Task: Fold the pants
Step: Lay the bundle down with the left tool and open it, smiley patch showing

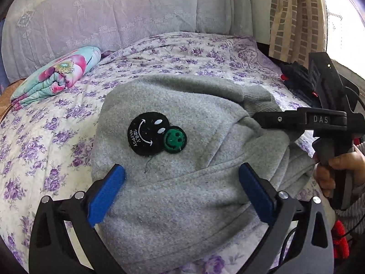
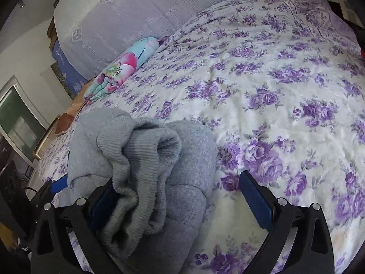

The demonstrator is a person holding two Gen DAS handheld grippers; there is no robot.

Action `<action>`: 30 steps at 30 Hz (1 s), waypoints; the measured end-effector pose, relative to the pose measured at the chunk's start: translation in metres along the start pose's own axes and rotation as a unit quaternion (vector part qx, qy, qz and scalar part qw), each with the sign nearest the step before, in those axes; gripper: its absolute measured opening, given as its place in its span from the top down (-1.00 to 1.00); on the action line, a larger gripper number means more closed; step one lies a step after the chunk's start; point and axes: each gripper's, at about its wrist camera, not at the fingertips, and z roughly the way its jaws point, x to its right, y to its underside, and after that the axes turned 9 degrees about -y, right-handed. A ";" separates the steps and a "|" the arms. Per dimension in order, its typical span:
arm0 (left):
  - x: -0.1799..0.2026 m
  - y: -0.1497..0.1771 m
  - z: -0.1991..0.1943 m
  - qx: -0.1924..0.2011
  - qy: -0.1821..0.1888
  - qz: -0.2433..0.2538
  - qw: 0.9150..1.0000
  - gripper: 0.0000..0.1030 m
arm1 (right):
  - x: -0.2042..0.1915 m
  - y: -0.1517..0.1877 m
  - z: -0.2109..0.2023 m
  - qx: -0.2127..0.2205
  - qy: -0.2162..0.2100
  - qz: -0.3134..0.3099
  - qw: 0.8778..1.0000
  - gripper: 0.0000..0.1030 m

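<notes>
Two grippers worked over one bundle of grey fleece pants [image 1: 173, 182], which lay folded on the bed [image 2: 273, 91], close in front of both cameras. The left gripper [image 1: 182, 175] stood wide open above the cloth, its blue pads [image 1: 107, 194] apart on each side of the fabric and pressing on nothing. The right gripper [image 2: 180, 189] also looked open: one pad [image 2: 255, 198] was bare over the bedspread, while the other was partly hidden behind the ribbed cuffs [image 2: 136, 159], so it seemed to hold nothing.

The pants looked soft, thick and light, so I judged they would sag and slide open if lifted by one layer only. A good place to take hold seemed the folded edge or the firmer ribbed cuffs, with all layers pinched together.

Both grippers pointed forward and downward at the bed. A hand [image 1: 337, 166] held the right handle at the bundle's far side.

Further on lay two smiley patches [image 1: 157, 134], then a flowered folded blanket [image 1: 57, 75], and a pale quilt [image 1: 102, 11] behind.
</notes>
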 end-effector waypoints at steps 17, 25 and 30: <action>-0.028 -0.004 0.018 -0.027 0.002 -0.059 0.998 -0.92 | -0.072 -0.036 0.051 -0.042 -0.018 -0.135 0.990 -0.80; -0.054 -0.008 -0.003 -0.007 0.010 -0.102 0.995 -0.92 | -0.095 -0.034 -0.018 0.038 -0.015 -0.167 0.985 -0.81; -0.075 -0.010 0.009 -0.031 -0.034 -0.120 0.992 -0.92 | -0.060 -0.008 0.001 -0.028 0.060 -0.147 0.987 -0.89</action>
